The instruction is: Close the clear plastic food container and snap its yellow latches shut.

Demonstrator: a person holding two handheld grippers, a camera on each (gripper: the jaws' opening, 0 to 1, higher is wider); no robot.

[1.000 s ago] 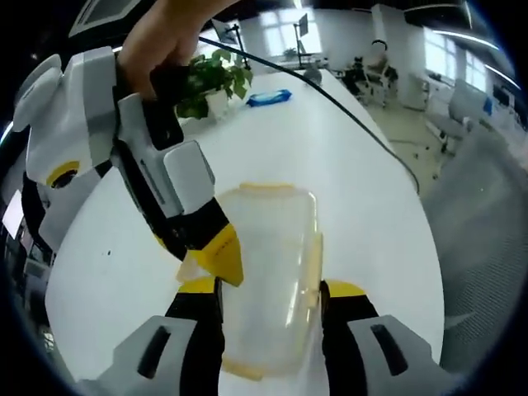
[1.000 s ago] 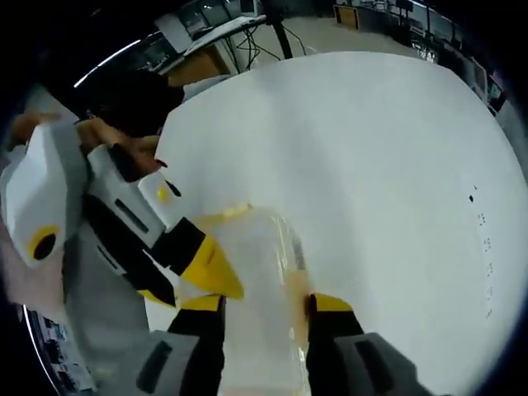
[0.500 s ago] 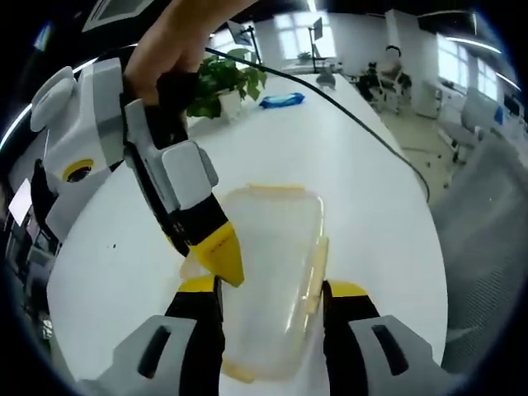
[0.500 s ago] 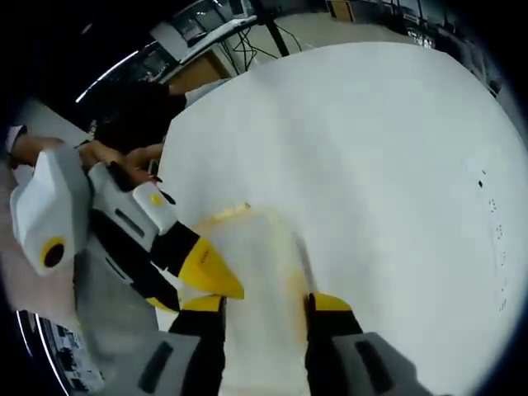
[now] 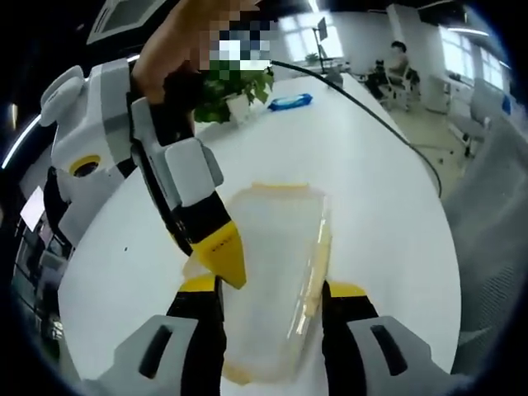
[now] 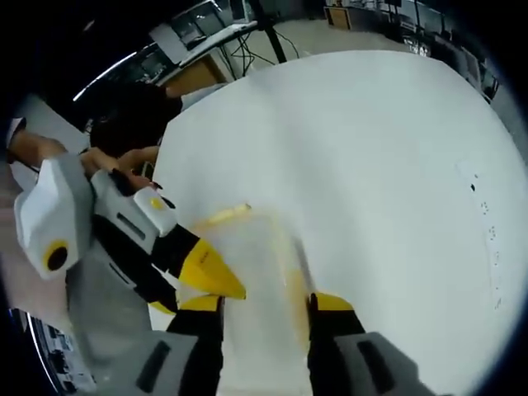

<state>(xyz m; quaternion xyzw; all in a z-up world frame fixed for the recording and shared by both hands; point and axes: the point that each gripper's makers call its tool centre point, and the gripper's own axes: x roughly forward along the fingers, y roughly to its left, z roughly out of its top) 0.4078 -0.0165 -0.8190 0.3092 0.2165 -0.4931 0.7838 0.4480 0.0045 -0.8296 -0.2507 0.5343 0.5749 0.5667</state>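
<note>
A: How does the left gripper (image 5: 268, 299) stand?

B: Its two yellow-tipped jaws are spread, one on each long side of the clear container (image 5: 272, 276), which lies between them on the white table (image 5: 388, 206). Whether the tips touch its walls I cannot tell.

A: And the right gripper (image 6: 261, 304)?

B: Much the same in the right gripper view: jaws apart, the container (image 6: 252, 280) lying between them and reaching forward from the tips.

A: Does either gripper come into the other's view?

B: Yes. In the left gripper view the right gripper (image 5: 221, 252) slants down from the upper left, a hand (image 5: 177, 49) on its grip, its yellow tip at the container's near left edge, just above the left jaw. In the right gripper view the left gripper (image 6: 206, 276) comes in from the left the same way, its tip at the container's left edge.

A: The latches?

B: A yellow latch (image 5: 280, 189) lies along the far end beyond the left gripper, another yellow strip (image 5: 318, 260) runs down the right side. Whether they are snapped I cannot tell.

A: Farther out?

B: Ahead of the left gripper, a potted plant (image 5: 227, 82), a blue item (image 5: 290, 101) and a black cable (image 5: 371, 115) across the table.
</note>
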